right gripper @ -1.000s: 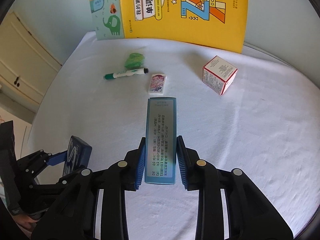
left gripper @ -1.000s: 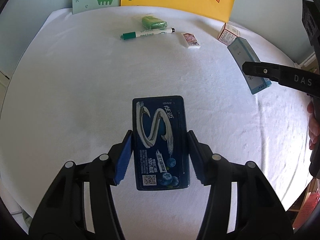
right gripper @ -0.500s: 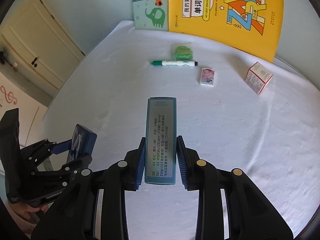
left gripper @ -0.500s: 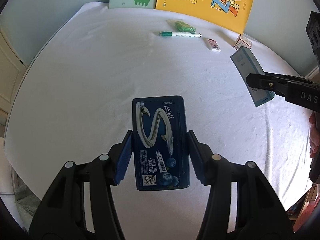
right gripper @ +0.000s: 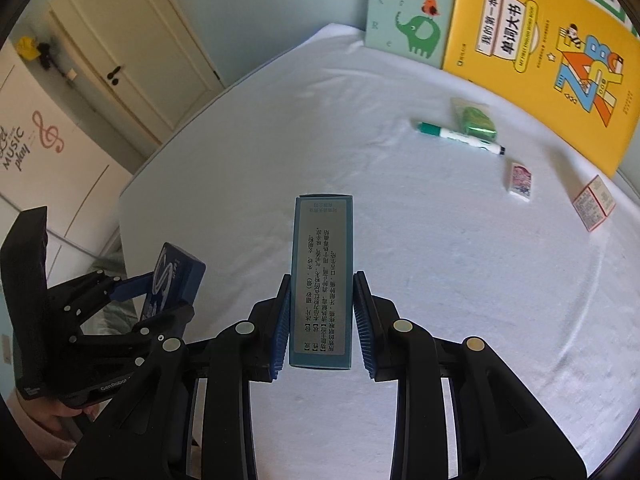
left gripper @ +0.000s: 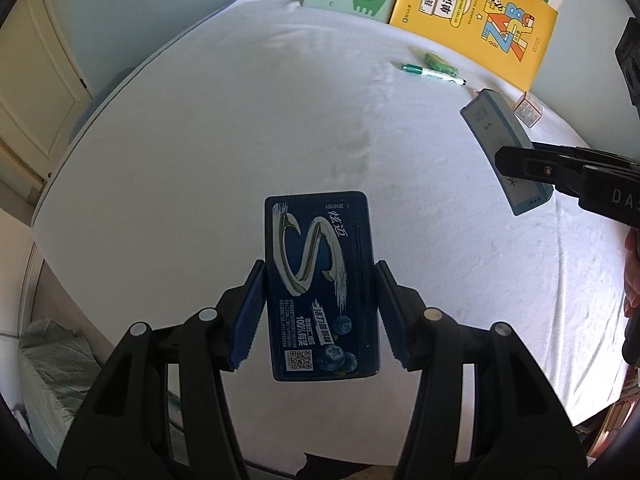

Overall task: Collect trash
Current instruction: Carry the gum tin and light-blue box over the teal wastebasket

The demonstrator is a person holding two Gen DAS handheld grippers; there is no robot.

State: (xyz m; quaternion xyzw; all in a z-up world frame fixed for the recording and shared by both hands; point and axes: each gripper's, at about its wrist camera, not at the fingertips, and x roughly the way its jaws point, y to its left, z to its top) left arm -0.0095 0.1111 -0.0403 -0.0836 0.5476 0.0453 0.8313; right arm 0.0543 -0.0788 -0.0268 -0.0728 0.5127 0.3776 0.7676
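Fingers point(left gripper: 276, 312) of your left gripper point(left gripper: 320, 312) clamped the gum pack point(left gripper: 320, 284) by its long edges; the right gripper point(right gripper: 320, 320) pinched the teal box point(right gripper: 322, 276) likewise. You held both clear above the counter point(right gripper: 440, 280), likely for binning. Wrapper point(right gripper: 476, 118), marker point(right gripper: 460, 138) lay behind.

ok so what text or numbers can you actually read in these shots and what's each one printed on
"S", "100%", "20161501": dark blue gum pack in the left hand-held gripper.
"MY FIRST ENGLISH WORD BOOK", "ZAB": yellow book.
"MUSIC play": wall sticker.
"GenRobot": left hand-held gripper body, right wrist view.
"DA": right hand-held gripper body, left wrist view.
Teal box, red-white box: Chinese print, too small.
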